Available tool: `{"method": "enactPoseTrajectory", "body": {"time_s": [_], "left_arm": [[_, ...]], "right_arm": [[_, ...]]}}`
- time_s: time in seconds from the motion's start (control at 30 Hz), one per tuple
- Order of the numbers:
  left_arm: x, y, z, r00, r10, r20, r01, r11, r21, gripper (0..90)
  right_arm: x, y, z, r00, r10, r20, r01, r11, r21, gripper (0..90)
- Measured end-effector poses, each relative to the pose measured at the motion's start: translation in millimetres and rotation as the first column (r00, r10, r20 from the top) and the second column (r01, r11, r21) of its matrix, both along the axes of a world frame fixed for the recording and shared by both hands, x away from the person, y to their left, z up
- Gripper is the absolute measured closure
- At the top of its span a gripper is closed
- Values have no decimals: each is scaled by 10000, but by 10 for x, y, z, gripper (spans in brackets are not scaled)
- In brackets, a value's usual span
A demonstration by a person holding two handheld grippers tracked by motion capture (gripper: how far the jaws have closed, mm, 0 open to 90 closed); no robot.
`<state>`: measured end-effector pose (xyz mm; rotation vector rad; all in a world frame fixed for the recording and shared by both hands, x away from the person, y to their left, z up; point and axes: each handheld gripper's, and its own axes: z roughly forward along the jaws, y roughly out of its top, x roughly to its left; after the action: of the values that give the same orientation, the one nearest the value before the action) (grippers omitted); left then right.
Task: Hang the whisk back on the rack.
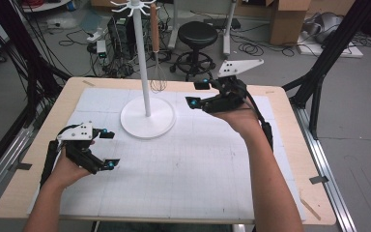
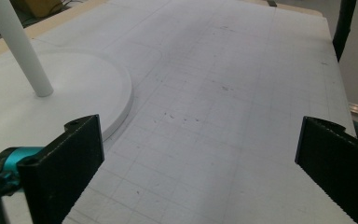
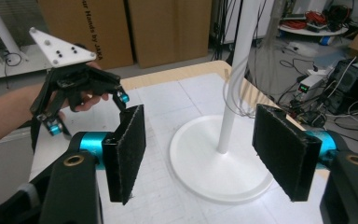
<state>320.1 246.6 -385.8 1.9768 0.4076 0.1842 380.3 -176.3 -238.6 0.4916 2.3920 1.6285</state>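
The whisk (image 1: 158, 79) was found hanging from the top hooks of the stand (image 1: 147, 118), clear of the table (image 1: 280, 94). The right gripper (image 1: 198, 94) was held beside it, jaws spread with nothing between them. The left gripper (image 1: 108, 149) was resting spread and empty near the stand's base. The approach stage was judged in hand; next, the right jaws would need aligning around the whisk handle before closing.
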Motion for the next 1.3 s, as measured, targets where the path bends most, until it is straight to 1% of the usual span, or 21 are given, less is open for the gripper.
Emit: {"method": "enactPoseTrajectory", "body": {"time_s": [0.03, 0.2, 0.27, 0.37, 0.43, 0.53, 0.6, 0.67, 0.7, 0.8, 0.87, 0.93, 1.0, 1.03, 1.1, 1.17, 1.27, 1.3], "left_arm": [[3, -3, -4, 10000, 5, -10, -5, 10000, 15, 16], [6, -18, -13, 10000, -18, -59, 19, 10000, 47, 16], [4, -23, -15, 10000, 0, -48, 0, 10000, 82, 16], [5, -26, -12, 10000, -16, -22, 17, 9999, 107, 16], [5, -27, -10, 10000, -20, -6, 20, 9999, 103, 17], [5, -29, -14, 10000, 1, -51, -1, 9999, 104, 16], [4, -31, -16, 10000, -12, -67, 13, 9999, 128, 16], [3, -32, -14, 10000, -23, -51, 24, 9999, 156, 16], [1, -34, -15, 10000, -19, -50, 20, 9999, 142, 16], [3, -31, -14, 10000, -23, -52, 23, 9999, 157, 16], [4, -31, -17, 10000, -4, -74, 5, 9999, 112, 16], [4, -33, -18, 10000, 5, -81, -4, 9999, 111, 16], [2, -36, -19, 10000, -7, -75, 8, 9999, 144, 16], [2, -38, -17, 10000, -36, -49, 36, 9998, 176, 17], [0, -43, -18, 10000, -48, -61, 48, 9999, 137, 16], [1, -43, -19, 10000, -52, -66, 53, 9999, 158, 16], [-1, -49, -23, 10000, -45, -84, 47, 9998, 169, 16], [-3, -54, -25, 9999, -68, -102, 69, 9999, 144, 16]], "right_arm": [[-27, -22, -26, 9999, -17, 105, 17, 10000, -13, 334], [-184, -123, -170, 9997, 30, 237, -33, 9999, 130, 317], [-220, -142, -237, 9999, 94, 98, -95, 9999, 90, 300], [-255, -135, -343, 9996, 164, -222, -167, 9997, -154, 271], [-282, -115, -407, 9992, 176, -355, -191, 9989, -431, 252], [-326, -81, -498, 9983, 307, -493, -330, 9984, -460, 250], [-344, -68, -551, 9985, 333, -437, -354, 9982, -486, 249], [-352, -62, -603, 9983, 296, -505, -321, 9983, -490, 249], [-353, -62, -627, 9986, 239, -480, -266, 9981, -560, 249], [-362, -65, -697, 9980, 93, -628, -140, 9972, -740, 246], [-384, -63, -740, 9972, 85, -745, -150, 9962, -861, 241], [-411, -61, -785, 9975, 64, -705, -131, 9954, -951, 240], [-437, -66, -839, 9970, 5, -778, -85, 9946, -1032, 239], [-446, -74, -870, 9972, -20, -744, -58, 9945, -1043, 238], [-464, -101, -934, 9962, -20, -868, -55, 9962, -869, 237], [-480, -134, -994, 9965, -179, -820, 114, 9968, -793, 235], [-486, -186, -1085, 9950, -364, -934, 319, 9983, -495, 235], [-491, -198, -1111, 9941, -410, -1002, 362, 9981, -488, 233]]}}
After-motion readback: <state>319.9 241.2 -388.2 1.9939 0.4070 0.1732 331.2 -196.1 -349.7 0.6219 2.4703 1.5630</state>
